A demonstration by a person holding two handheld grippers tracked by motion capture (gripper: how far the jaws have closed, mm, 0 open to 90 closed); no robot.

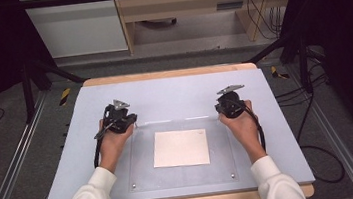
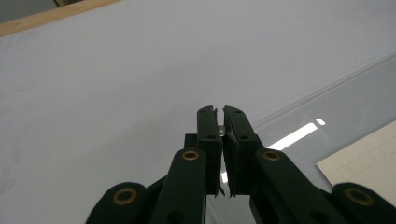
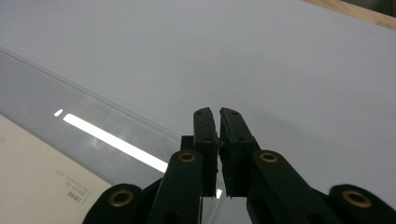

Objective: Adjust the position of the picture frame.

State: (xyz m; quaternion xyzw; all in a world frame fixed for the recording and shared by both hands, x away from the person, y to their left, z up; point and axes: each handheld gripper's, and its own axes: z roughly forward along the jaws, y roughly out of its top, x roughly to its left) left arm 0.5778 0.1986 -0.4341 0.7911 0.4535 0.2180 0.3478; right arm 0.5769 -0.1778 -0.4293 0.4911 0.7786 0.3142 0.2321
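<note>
Clear sheet (image 1: pixel 180 152): flat, glossy, rectangular plastic on the pale grey counter (image 1: pixel 173 92).
Paper (image 1: pixel 180 148): cream square, matte, lying mid-sheet; faint print visible in the right gripper view.
Left gripper (image 1: pixel 116 120): at the sheet's far-left corner, fingers pressed together.
Right gripper (image 1: pixel 229 106): at the sheet's far-right corner, fingers pressed together.

Small print and a barcode-like mark on the cream sheet (image 3: pixel 42 179) are too small to read.
</note>
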